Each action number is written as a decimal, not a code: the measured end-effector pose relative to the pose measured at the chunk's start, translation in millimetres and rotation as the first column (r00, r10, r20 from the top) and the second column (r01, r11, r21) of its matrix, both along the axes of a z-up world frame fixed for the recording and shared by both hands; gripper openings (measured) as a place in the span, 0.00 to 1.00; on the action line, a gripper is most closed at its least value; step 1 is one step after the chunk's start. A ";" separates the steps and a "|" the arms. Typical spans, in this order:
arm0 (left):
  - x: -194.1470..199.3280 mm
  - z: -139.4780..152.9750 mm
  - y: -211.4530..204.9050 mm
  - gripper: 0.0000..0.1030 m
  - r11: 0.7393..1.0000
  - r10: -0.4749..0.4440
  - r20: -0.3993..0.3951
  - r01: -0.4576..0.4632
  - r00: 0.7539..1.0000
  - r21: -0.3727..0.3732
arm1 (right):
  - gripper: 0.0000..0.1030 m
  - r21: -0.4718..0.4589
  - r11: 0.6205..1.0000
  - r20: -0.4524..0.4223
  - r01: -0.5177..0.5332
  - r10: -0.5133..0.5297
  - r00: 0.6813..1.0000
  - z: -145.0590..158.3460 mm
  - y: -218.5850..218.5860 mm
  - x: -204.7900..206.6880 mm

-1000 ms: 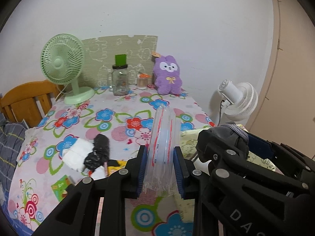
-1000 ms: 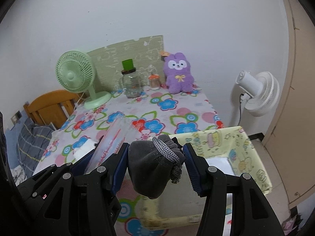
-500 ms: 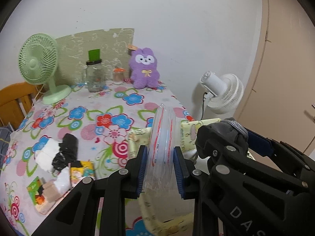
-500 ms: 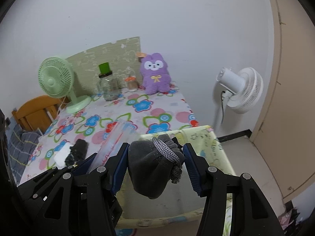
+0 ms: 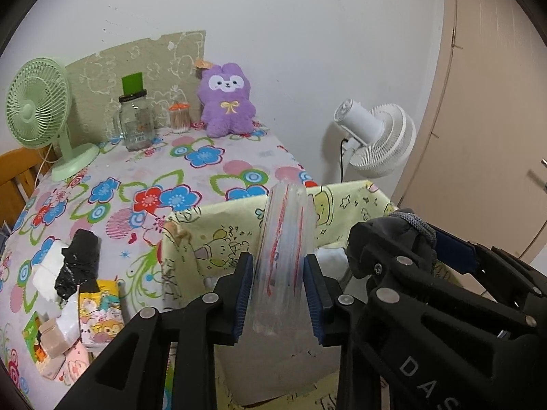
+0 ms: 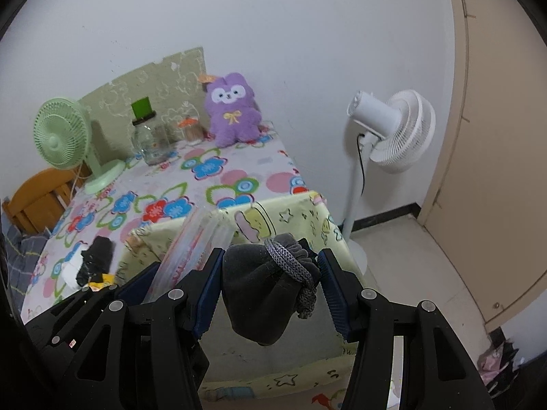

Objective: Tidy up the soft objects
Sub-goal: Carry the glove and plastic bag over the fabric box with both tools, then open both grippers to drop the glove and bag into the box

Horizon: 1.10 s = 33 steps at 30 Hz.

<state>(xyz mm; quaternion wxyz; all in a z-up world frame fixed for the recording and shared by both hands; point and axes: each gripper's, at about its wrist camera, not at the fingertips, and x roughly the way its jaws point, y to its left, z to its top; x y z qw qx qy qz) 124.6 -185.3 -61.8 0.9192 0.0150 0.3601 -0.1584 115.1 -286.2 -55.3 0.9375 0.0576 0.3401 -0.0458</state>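
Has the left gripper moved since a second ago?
Yes. The left gripper, shut on the clear bag, moved right: the purple plush slid leftward in view.

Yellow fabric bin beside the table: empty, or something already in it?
Not empty. The left wrist view shows something white inside the yellow bin, behind the clear bag in the left claw. Its floor is hidden.

Carried clear plastic bag [image 5: 283,259] and grey pouch [image 6: 265,290] rightward off the floral table [image 5: 191,167], ending above the open yellow fabric bin [image 5: 345,201] beside it.
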 end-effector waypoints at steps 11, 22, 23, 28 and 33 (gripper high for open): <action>12.5 -8.6 -1.0 0.38 0.999 0.000 0.013 0.000 1.000 0.045 | 0.57 0.009 1.000 -0.024 -0.014 0.014 1.000 -13.3 0.9 17.2; 1.4 1.9 1.6 0.84 0.999 -0.036 0.031 0.035 0.999 0.033 | 0.74 -0.012 1.000 0.020 -0.028 0.028 0.999 -5.3 6.1 11.0; -0.3 3.3 2.3 0.86 0.999 -0.037 0.036 0.036 0.999 0.031 | 0.79 -0.010 1.000 0.027 -0.028 0.028 0.999 -4.1 6.4 9.0; -7.8 9.5 5.7 0.92 0.999 -0.040 0.049 0.038 0.998 0.028 | 0.91 -0.031 0.999 0.058 -0.016 0.018 0.998 3.3 10.6 -0.3; -17.4 17.5 10.9 0.94 0.999 -0.044 0.066 0.042 0.997 0.024 | 0.93 -0.030 0.999 0.078 -0.015 0.018 0.997 11.5 15.2 -11.2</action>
